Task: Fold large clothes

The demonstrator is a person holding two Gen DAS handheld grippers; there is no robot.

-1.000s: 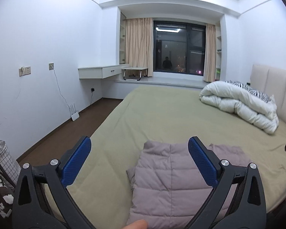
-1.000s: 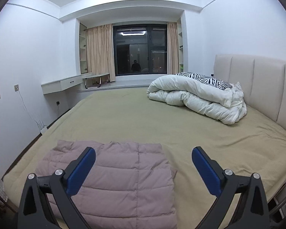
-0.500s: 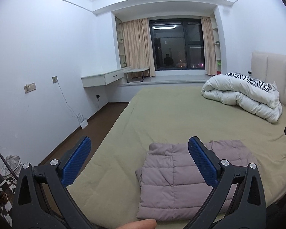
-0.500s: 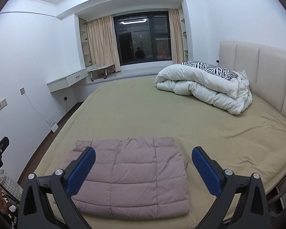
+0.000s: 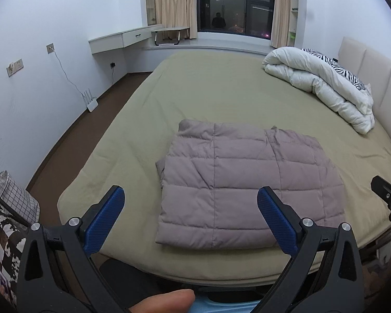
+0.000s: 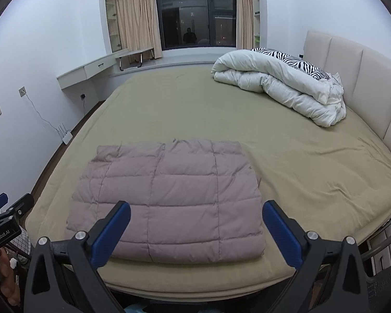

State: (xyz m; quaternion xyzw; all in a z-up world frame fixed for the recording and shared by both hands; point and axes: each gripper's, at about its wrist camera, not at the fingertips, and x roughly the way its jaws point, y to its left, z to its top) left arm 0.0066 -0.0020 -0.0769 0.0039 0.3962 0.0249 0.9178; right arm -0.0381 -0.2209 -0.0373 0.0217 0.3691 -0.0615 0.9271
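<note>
A mauve quilted down jacket (image 5: 245,182) lies folded into a flat rectangle near the front edge of the olive-green bed (image 5: 221,96); it also shows in the right wrist view (image 6: 169,198). My left gripper (image 5: 190,208) is open and empty, held above and in front of the jacket, apart from it. My right gripper (image 6: 195,224) is open and empty, also held back over the bed's front edge. The right gripper shows at the right edge of the left wrist view (image 5: 388,195), and the left gripper at the left edge of the right wrist view (image 6: 5,216).
A bunched white duvet (image 6: 281,86) with a zebra-print pillow (image 6: 292,61) lies by the beige headboard (image 6: 357,83). A wall desk (image 5: 125,37), a router (image 5: 91,104) on the dark floor and a checked basket (image 5: 13,198) stand at the left.
Both grippers have risen, pulled back from the bed and tilted down. The folded jacket now lies fully in view and has not moved. Both stay open.
</note>
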